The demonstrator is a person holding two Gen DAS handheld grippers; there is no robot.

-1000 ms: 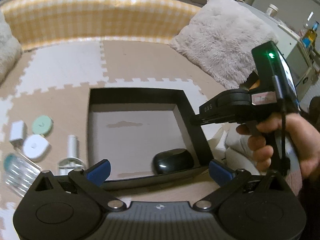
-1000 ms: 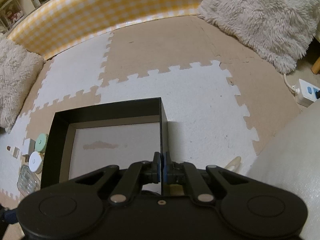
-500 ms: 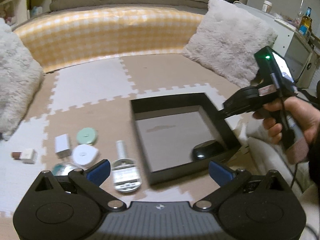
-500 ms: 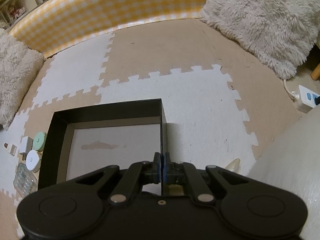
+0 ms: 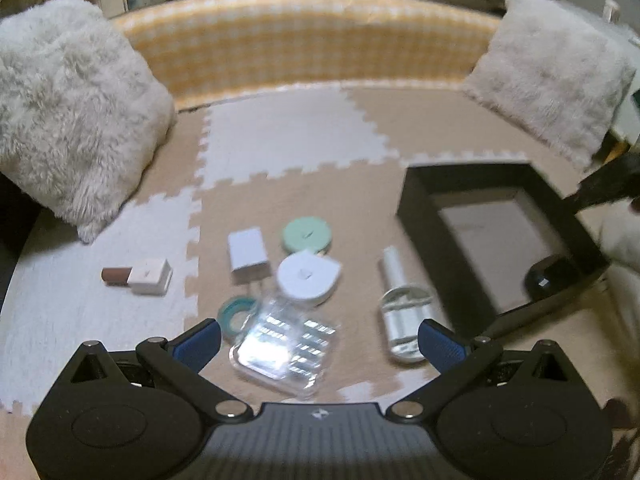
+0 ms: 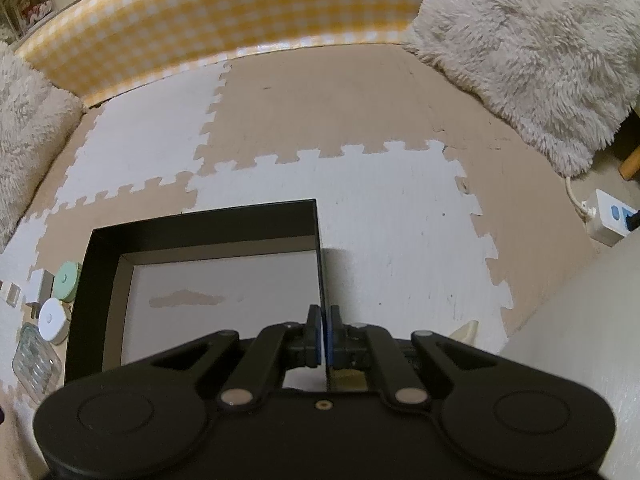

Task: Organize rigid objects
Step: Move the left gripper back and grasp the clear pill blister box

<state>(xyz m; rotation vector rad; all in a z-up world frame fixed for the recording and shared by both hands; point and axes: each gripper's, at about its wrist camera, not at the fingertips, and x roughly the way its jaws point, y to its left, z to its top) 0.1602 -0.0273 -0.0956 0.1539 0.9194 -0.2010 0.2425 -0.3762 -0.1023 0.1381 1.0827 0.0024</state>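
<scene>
A black open box (image 5: pixel 424 216) sits on the foam mat at the right, with a black mouse (image 5: pixel 550 276) in its near corner. My left gripper (image 5: pixel 320 340) is open and empty above a clear plastic case (image 5: pixel 284 344). Around it lie a white round case (image 5: pixel 308 278), a green round case (image 5: pixel 306 234), a white charger (image 5: pixel 248 254), a teal ring (image 5: pixel 236 312), a white clear-topped device (image 5: pixel 402 308) and a white-and-brown block (image 5: pixel 138 276). My right gripper (image 6: pixel 325 334) is shut on the box's right wall (image 6: pixel 320 264).
Fluffy cushions lie at the left (image 5: pixel 68 128) and right (image 5: pixel 552 80). A yellow checked bolster (image 5: pixel 312 40) runs along the back. A white power strip (image 6: pixel 608 216) lies on the floor at the far right of the right wrist view.
My left gripper has swung left from over the box to over the loose items. The right gripper has stayed clamped on the box wall.
</scene>
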